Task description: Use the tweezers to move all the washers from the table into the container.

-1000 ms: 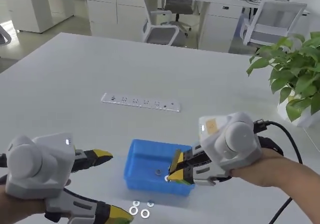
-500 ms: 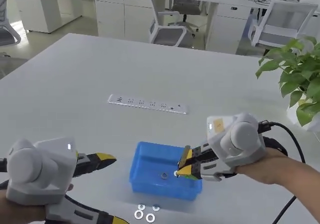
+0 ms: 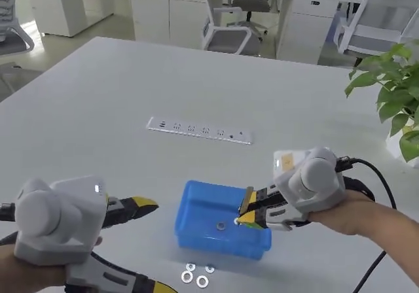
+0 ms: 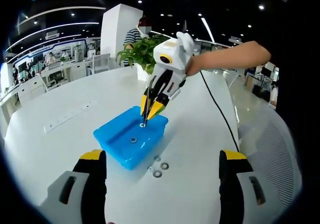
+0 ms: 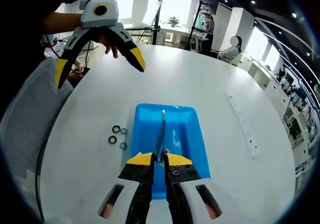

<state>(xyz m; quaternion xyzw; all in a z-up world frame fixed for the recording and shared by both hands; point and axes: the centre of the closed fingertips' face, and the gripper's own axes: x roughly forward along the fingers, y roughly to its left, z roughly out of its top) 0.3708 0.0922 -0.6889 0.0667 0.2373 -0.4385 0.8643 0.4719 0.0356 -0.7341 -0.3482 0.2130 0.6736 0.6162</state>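
Note:
A blue container (image 3: 196, 205) (image 5: 187, 134) (image 4: 112, 136) stands on the white table, with one washer (image 3: 220, 226) (image 4: 133, 140) on its floor. My right gripper (image 3: 245, 211) (image 5: 160, 159) (image 4: 152, 106) is shut on thin metal tweezers (image 5: 162, 131) (image 4: 144, 118), whose tips point down into the container's right half. A pale speck sits at the tips; I cannot tell if it is a washer. Several loose washers (image 3: 195, 275) (image 5: 119, 137) (image 4: 157, 170) lie on the table just in front of the container. My left gripper (image 3: 152, 247) (image 4: 162, 156) hovers open and holds nothing, left of the container.
A white power strip (image 3: 200, 131) (image 5: 244, 121) lies further back on the table. A potted plant (image 3: 393, 97) stands at the table's right edge. Office chairs and cabinets stand beyond the far edge. Bare tabletop (image 3: 98, 110) spreads to the left and behind.
The head camera has tilted, so the whole scene has shifted down and right. The right gripper stays over the container's right half with the tweezers. The left gripper stays open.

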